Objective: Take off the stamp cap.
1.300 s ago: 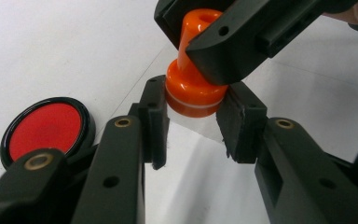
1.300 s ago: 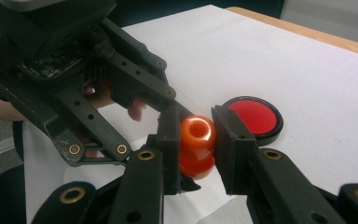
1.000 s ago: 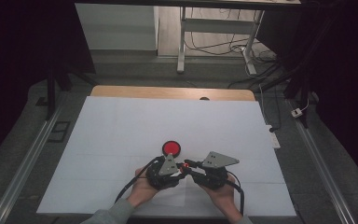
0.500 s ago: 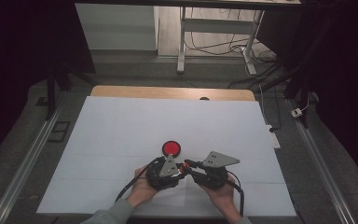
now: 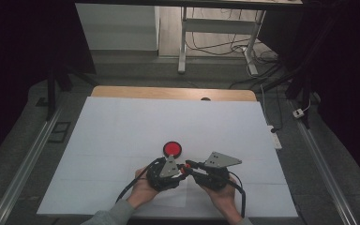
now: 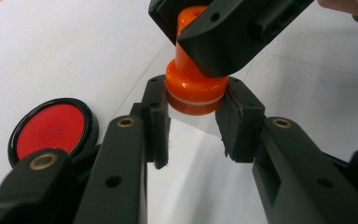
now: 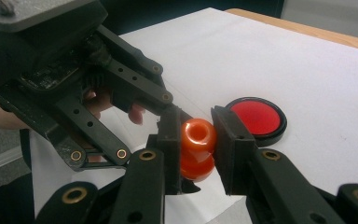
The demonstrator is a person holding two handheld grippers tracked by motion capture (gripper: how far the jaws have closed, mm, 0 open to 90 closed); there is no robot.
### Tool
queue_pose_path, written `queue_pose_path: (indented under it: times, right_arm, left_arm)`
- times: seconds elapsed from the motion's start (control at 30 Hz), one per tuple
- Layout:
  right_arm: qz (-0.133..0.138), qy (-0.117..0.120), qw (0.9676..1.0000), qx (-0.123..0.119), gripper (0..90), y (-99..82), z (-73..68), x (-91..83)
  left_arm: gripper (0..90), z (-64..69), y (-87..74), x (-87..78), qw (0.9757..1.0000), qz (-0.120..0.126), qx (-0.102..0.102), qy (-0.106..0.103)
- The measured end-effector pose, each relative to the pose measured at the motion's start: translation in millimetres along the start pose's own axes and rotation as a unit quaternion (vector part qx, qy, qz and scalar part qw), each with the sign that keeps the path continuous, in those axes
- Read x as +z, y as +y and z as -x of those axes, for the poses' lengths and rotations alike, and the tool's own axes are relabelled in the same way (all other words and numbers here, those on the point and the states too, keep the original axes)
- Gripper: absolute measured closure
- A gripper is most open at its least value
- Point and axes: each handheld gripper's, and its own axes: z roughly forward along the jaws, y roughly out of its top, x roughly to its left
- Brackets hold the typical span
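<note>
An orange stamp with a white band at its wide base hangs just above the white sheet, held from both sides. In the left gripper view my left gripper is shut on the wide base. My right gripper is shut on the narrower knob at the stamp's top. In the high view the left gripper and right gripper meet tip to tip at the stamp, near the sheet's front edge. A round red ink pad in a black rim lies open just beyond them.
The white sheet covers a wooden table whose far edge shows. Metal rails run along both sides. A desk frame and cables stand on the floor behind. Black cables trail from both grippers toward the person.
</note>
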Motion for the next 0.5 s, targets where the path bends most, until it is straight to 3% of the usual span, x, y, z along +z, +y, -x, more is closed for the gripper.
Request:
queue_pose_path:
  times: [0.2, 0.23, 0.3, 0.33, 0.37, 0.43, 0.5]
  right_arm:
    - [0.000, 0.000, 1.0000, 0.001, 72.6, -0.4, 0.2, -0.2]
    - [0.017, -0.016, 0.9997, 0.002, 72.8, -0.3, -0.1, -3.1]
    - [0.032, -0.023, 0.9992, 0.010, 72.7, 2.1, 3.3, -9.0]
    - [0.049, -0.027, 0.9982, 0.023, 72.8, 4.4, 8.4, -16.3]
    - [0.062, -0.033, 0.9969, 0.035, 72.8, 6.0, 17.0, -28.1]
    - [0.068, -0.033, 0.9962, 0.044, 72.8, 5.1, 21.8, -32.3]
    - [0.066, -0.033, 0.9964, 0.043, 72.8, 5.0, 22.0, -31.8]
  left_arm:
    - [65.4, 1.4, 0.1, 0.4, 0.9999, -0.003, 0.009, 0.006]
    - [65.5, 6.5, -3.1, 7.4, 0.9972, -0.052, 0.047, 0.028]
    - [65.5, 7.2, -7.1, 10.1, 0.9975, -0.051, 0.042, 0.023]
    - [65.5, 5.2, -9.8, 9.1, 0.9996, -0.026, 0.009, 0.007]
    - [65.5, 3.8, -8.3, 6.5, 0.9999, -0.012, -0.004, 0.006]
    - [65.6, 1.9, -0.8, -2.5, 0.9999, 0.004, 0.000, 0.011]
    - [65.5, 1.6, -0.4, -4.0, 0.9999, 0.004, 0.001, 0.012]
